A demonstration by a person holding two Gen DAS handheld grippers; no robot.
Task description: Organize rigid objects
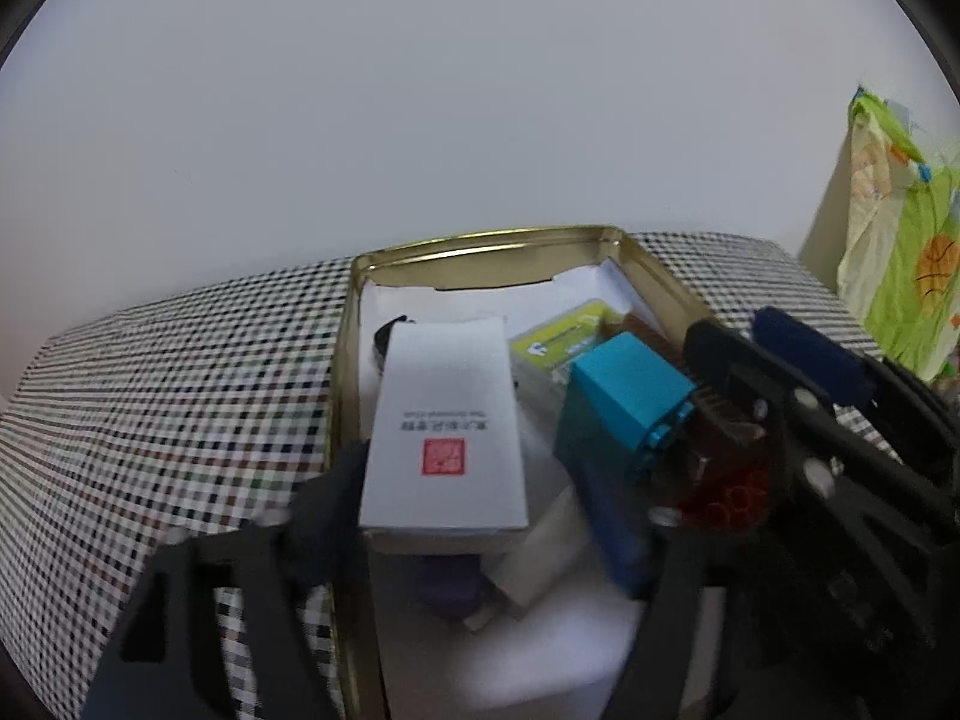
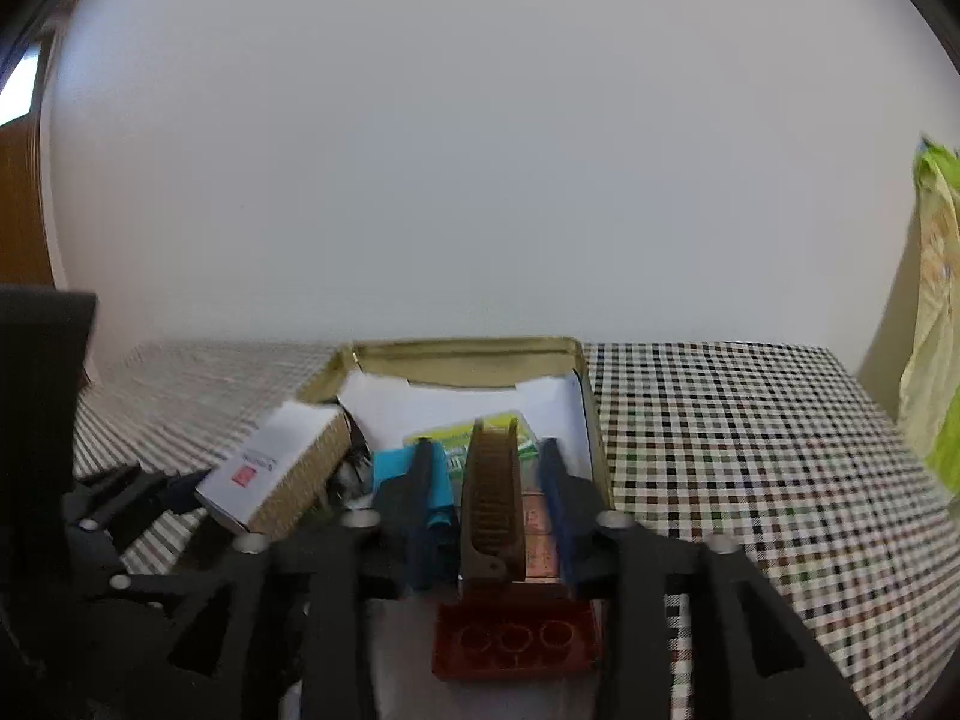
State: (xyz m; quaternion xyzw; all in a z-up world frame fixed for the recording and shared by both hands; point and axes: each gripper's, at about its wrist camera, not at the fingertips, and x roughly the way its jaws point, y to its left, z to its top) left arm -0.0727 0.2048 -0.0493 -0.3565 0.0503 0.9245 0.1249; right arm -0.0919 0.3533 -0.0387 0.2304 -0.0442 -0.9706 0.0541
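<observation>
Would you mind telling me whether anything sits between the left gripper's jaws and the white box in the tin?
Nothing visible does. In the left wrist view the white box lies between the open jaws of the left gripper, tilted over the gold tin. The teal block stands beside it, nearer the other jaw.

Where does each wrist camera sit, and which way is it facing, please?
Left wrist: on the left gripper, looking down into the gold tin; its fingers flank the white box, and the right gripper shows at right.
Right wrist: on the right gripper, facing the same tin from its right side; its fingers flank a brown comb, and the left gripper shows at left.
Shared: tin, white box, teal block, checked cloth.
</observation>
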